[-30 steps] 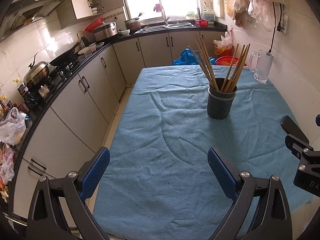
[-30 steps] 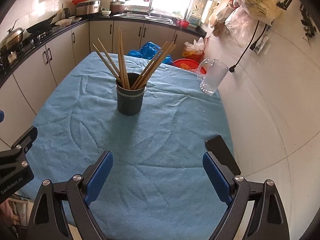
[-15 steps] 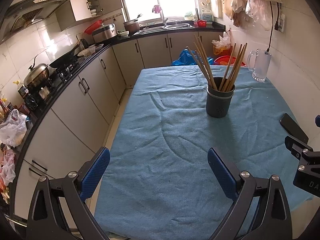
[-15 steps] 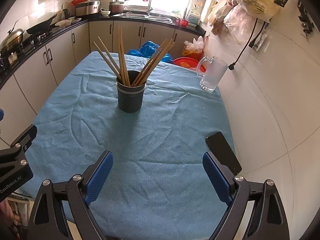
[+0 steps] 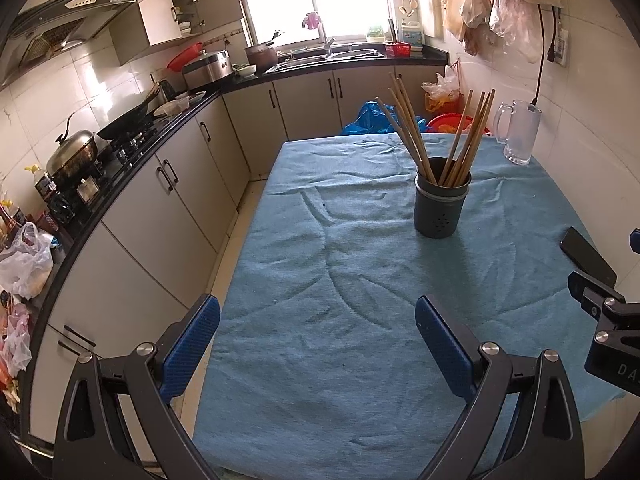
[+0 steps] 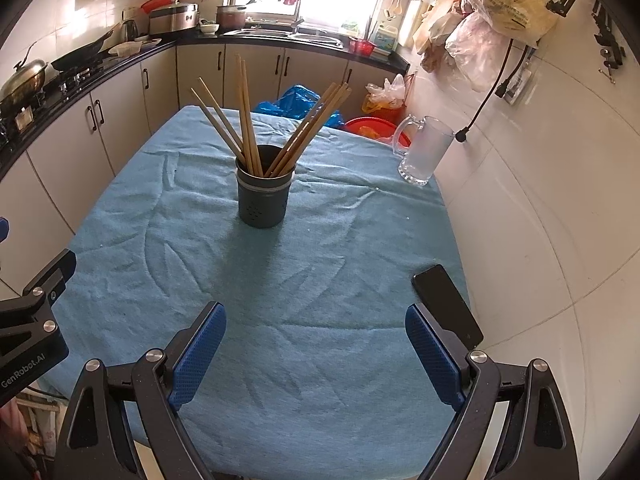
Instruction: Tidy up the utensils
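A dark grey utensil holder [image 5: 441, 208] stands upright on the blue-clothed table [image 5: 320, 340], with several wooden chopsticks [image 5: 460, 144] fanned out in it. It also shows in the right wrist view [image 6: 263, 200] with its chopsticks [image 6: 248, 120]. My left gripper [image 5: 318, 332] is open and empty, above the table's near edge, well short of the holder. My right gripper [image 6: 316, 340] is open and empty, also near the front edge. Part of the right gripper's body shows at the right edge of the left wrist view.
A black phone [image 6: 446, 304] lies on the cloth by the right edge, close to my right finger. A glass mug [image 6: 424, 152] stands at the far right corner by the white wall. Kitchen cabinets and a stove counter [image 5: 132, 128] run along the left.
Both grippers have drawn back a little from the holder, which now looks slightly farther away. The phone shows more fully. Both grippers stay open and empty.
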Motion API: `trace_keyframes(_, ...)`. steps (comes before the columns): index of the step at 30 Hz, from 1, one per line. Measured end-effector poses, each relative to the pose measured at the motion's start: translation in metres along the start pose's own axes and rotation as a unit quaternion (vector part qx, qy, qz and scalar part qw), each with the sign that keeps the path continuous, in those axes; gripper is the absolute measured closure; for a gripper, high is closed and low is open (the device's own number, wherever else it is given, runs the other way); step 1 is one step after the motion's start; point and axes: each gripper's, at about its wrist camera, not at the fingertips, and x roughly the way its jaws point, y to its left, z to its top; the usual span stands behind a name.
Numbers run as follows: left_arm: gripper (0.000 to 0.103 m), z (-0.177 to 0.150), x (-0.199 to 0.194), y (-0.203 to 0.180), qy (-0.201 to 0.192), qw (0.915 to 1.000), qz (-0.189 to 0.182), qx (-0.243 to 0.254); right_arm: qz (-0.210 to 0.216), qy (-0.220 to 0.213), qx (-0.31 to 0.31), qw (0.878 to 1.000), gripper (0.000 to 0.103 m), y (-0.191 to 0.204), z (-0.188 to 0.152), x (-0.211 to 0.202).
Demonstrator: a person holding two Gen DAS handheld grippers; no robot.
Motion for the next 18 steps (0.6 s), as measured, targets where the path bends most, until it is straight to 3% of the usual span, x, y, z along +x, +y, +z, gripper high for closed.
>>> trace_keyframes(10, 0.005, -0.001, 0.008, 0.002, 0.011, 0.9999, -0.001, 0.000, 0.008, 0.011, 0.001, 1.000, 0.009, 0.001, 0.002, 0.008)
trace_keyframes(14, 0.005, -0.005, 0.022, 0.003, 0.034, 0.9994, -0.003, -0.006, 0.019, 0.039, 0.021, 0.999, 0.009, -0.009, -0.002, 0.026)
trace_keyframes(18, 0.005, -0.015, 0.047, 0.013, 0.054, 0.9982, 0.010, -0.026, 0.039, 0.081, 0.047, 0.995, 0.008, -0.030, -0.017, 0.069)
